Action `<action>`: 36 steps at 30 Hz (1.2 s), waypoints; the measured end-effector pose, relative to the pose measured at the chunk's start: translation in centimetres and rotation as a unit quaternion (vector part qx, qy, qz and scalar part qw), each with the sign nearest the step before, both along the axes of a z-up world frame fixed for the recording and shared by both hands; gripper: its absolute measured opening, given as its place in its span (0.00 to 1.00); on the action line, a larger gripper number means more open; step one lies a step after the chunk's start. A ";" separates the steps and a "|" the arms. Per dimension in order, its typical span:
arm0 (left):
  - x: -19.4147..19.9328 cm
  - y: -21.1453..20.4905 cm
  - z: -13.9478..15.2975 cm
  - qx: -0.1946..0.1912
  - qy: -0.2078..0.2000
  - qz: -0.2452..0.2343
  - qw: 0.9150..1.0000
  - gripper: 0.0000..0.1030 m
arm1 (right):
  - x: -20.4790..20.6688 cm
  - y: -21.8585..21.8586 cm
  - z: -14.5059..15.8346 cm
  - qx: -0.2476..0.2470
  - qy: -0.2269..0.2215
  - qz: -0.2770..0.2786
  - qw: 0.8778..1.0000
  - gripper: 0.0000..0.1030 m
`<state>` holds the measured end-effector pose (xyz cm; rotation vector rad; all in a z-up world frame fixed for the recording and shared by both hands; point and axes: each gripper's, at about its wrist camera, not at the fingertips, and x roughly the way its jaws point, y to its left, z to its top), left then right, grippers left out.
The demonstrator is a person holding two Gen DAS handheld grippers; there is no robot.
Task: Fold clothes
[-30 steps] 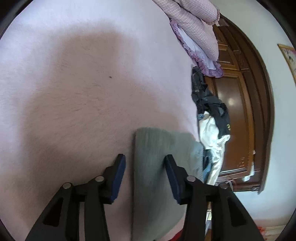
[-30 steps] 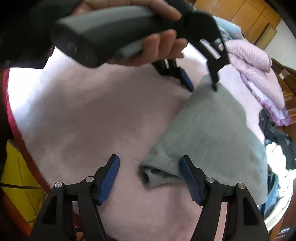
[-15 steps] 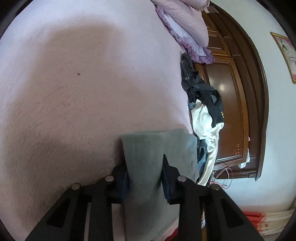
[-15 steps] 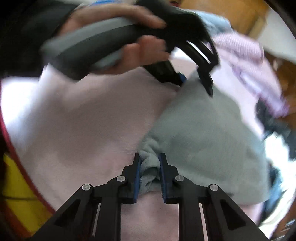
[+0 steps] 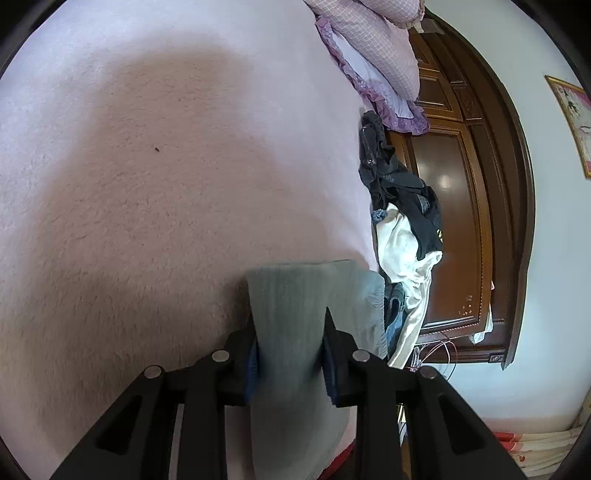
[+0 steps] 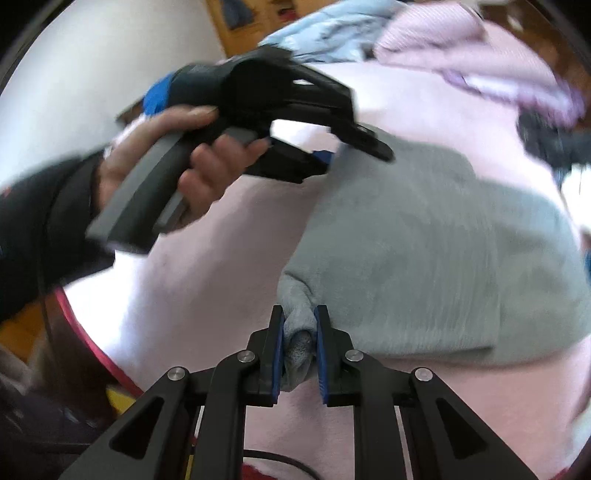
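A grey knitted garment (image 6: 424, 251) lies spread on the pale pink fleece bed cover (image 6: 207, 288). My right gripper (image 6: 298, 328) is shut on a bunched near corner of it. In the right wrist view a person's hand (image 6: 184, 155) holds my left gripper (image 6: 354, 147), which pinches the garment's far corner. From the left wrist, the grey garment (image 5: 295, 317) runs between the blue pads of the left gripper (image 5: 291, 332), shut on its edge, with the bed cover (image 5: 166, 184) beyond.
A pile of dark, white and denim clothes (image 5: 402, 229) hangs off the bed's right edge. Lilac checked bedding (image 5: 376, 48) is heaped at the far end. A brown wooden wardrobe (image 5: 461, 206) stands past the bed. Light blue cloth (image 6: 332, 26) lies far back.
Both grippers went from open around the garment to shut on it. The right wrist view has swung and is now blurred by motion, with the garment's corners slightly raised.
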<state>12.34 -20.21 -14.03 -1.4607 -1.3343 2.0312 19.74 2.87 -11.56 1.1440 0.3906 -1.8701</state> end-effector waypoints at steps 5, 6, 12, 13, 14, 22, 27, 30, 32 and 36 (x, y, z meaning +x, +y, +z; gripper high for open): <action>-0.5 1.0 2.6 -0.042 0.001 -0.018 0.999 0.22 | -2.1 0.9 0.9 -0.049 -0.044 -0.025 0.998 0.15; -0.6 1.1 3.1 -0.050 0.001 -0.022 0.999 0.21 | -2.6 1.4 1.2 -0.063 -0.054 -0.030 0.996 0.15; -2.3 4.0 7.4 -0.113 -0.002 -0.050 0.992 0.21 | -5.4 5.0 4.2 -0.147 -0.068 -0.075 0.984 0.15; -2.8 4.8 8.2 -0.122 -0.002 -0.054 0.991 0.21 | -5.8 5.7 4.7 -0.158 -0.065 -0.083 0.982 0.15; -3.3 5.6 8.9 -0.131 -0.003 -0.059 0.990 0.21 | -6.2 6.1 5.3 -0.172 -0.064 -0.094 0.979 0.15; -9.7 15.0 12.3 -0.186 -0.010 -0.112 0.976 0.21 | -4.1 16.2 5.1 -0.233 -0.049 -0.221 0.946 0.15; -12.8 20.4 9.8 -0.213 -0.034 -0.137 0.967 0.21 | -4.4 21.6 1.6 -0.230 -0.068 -0.292 0.926 0.15; -14.1 22.4 7.8 -0.224 -0.049 -0.147 0.962 0.27 | -5.2 22.5 0.0 -0.220 -0.078 -0.318 0.919 0.15; -14.4 23.0 7.6 -0.225 -0.044 -0.157 0.961 0.30 | -5.2 22.8 -1.0 -0.207 -0.090 -0.334 0.915 0.20; -14.5 23.8 8.2 -0.224 -0.019 -0.175 0.959 0.34 | -5.1 23.4 -2.1 -0.191 -0.102 -0.363 0.906 0.25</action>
